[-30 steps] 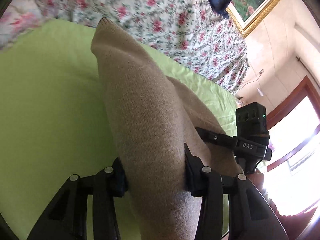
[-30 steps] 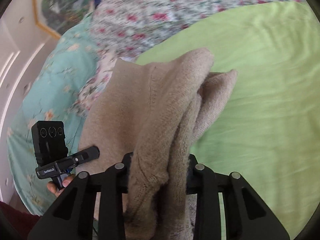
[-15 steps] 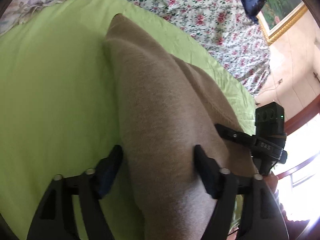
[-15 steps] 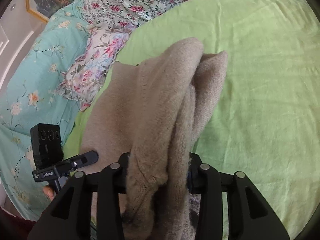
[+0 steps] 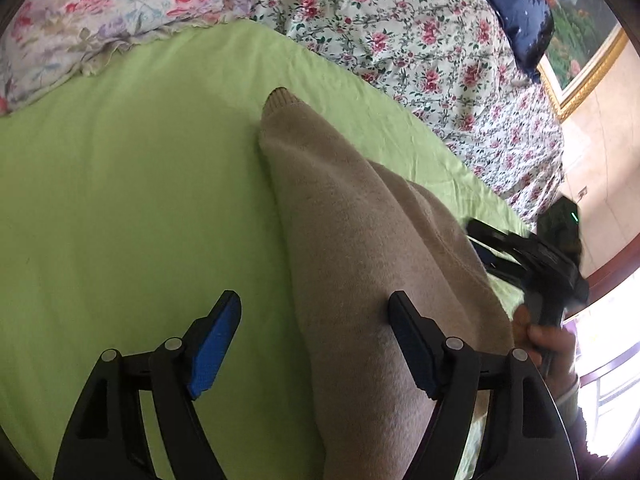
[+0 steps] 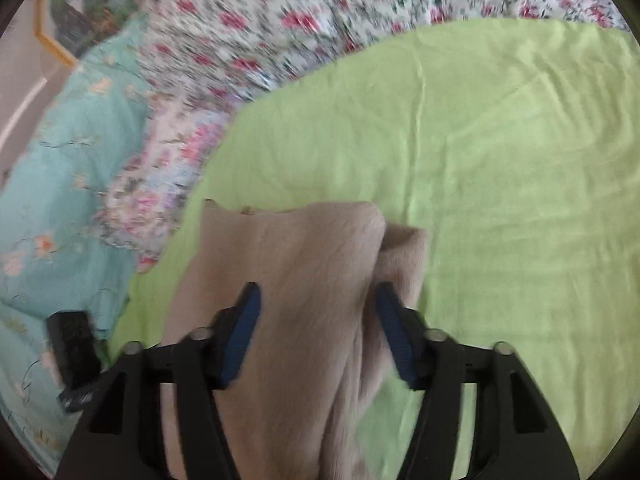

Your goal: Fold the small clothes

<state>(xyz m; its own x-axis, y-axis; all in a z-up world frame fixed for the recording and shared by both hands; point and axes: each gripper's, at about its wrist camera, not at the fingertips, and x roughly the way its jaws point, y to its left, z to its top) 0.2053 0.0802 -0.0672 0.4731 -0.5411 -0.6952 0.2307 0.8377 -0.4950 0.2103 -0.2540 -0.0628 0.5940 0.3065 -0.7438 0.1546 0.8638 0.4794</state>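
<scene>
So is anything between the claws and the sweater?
No, nothing visible. The beige sweater lies on the green sheet right between the fingers of the open left claw and the open right claw.

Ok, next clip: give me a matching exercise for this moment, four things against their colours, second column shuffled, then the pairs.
Things:
1. knit garment
2. sheet under the garment
3. pads on the left gripper
4. quilt at the left edge of the right wrist view

Colours:
A. blue
B. light green
C. teal with flowers
D. beige

Pairs: 1-D, 2-B, 3-A, 4-C
</scene>
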